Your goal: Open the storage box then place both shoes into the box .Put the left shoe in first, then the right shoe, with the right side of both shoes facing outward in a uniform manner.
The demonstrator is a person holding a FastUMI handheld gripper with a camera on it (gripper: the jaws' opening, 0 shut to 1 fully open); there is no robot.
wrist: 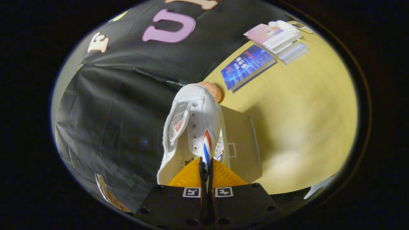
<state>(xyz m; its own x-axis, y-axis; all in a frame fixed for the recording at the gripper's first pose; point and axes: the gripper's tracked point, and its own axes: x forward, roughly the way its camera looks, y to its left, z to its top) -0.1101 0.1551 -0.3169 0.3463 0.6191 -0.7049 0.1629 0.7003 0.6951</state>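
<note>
Carrying a white canvas shoe with red-blue stripes, our hand-held gripper clamped on its collar, we are needing to lower it beside the boxed shoe.

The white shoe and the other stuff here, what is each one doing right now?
White canvas shoe with red and blue stripes: held up, gripped at its side wall.
Orange-fingered gripper: shut on the shoe.
Beige storage box: on the yellow table, behind the shoe.
Blue book: lying closed.
Stacked books: closed.
</note>
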